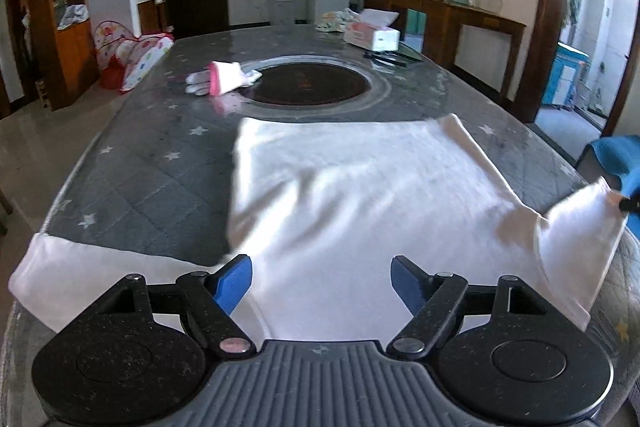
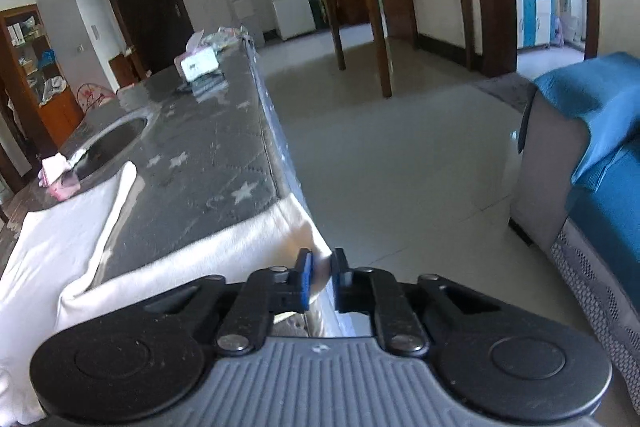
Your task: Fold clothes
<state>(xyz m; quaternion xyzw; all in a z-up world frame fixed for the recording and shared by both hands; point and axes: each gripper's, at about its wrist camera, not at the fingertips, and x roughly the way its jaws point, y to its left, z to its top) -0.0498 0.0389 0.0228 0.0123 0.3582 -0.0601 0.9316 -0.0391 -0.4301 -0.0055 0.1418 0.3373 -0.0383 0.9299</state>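
Right fingers pinching white shirt sleeve.

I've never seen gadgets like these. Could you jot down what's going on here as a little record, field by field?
Garment: white T-shirt spread flat on the table
Table: grey star-patterned top
Left gripper: open, above the shirt's near edge, holding nothing
Right gripper: closed on the shirt's right sleeve at the table's edge
Also on table: white gloves, tissue pack

Grey star-patterned table carries white shirt, gloves, tissue pack.
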